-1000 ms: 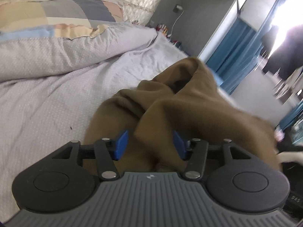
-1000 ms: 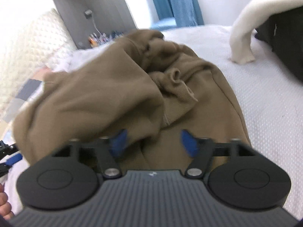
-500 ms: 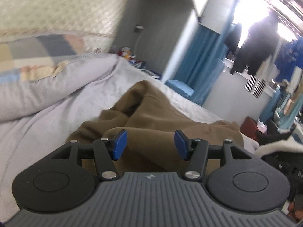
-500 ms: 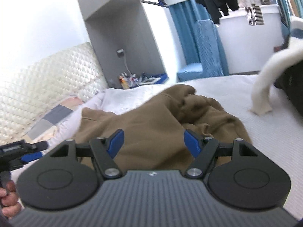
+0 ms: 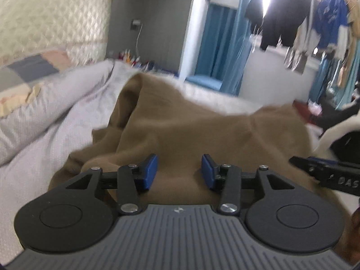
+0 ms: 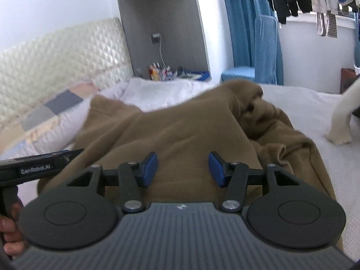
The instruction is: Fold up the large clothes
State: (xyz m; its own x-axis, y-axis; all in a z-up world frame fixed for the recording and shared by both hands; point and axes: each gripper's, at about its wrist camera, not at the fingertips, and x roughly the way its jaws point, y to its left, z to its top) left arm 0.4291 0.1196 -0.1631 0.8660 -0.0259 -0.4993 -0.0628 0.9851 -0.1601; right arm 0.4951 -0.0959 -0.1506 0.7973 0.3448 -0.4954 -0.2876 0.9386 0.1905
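A large brown garment [image 5: 202, 130] lies rumpled on the pale bedsheet [image 5: 45, 148], with a bunched hood or sleeve at its far end [image 6: 254, 108]. My left gripper [image 5: 179, 171] hovers over its near edge. Its blue pads [image 5: 150, 171] stand apart and are closing, with cloth showing below the gap but not pinched. My right gripper [image 6: 183, 168] sits over the same near edge, its jaws also closing and its pads [image 6: 216, 168] clear of the cloth. The two tools are side by side: the right one shows at the left view's edge [image 5: 326, 174], the left one in the right view [image 6: 40, 166].
A patchwork pillow [image 6: 56, 108] and quilted headboard [image 6: 56, 60] lie at the far left. A white garment [image 6: 342, 121] hangs onto the bed at the right beside dark cloth [image 5: 346, 144]. Beyond are a bedside niche with small items [image 6: 162, 69], blue curtains [image 6: 258, 33] and hanging clothes [image 5: 281, 22].
Both grippers' jaws have narrowed. The garment, bunched up high between the fingers a second ago, now lies lower and spread out. Both views have rolled and swung, bringing the grippers side by side.
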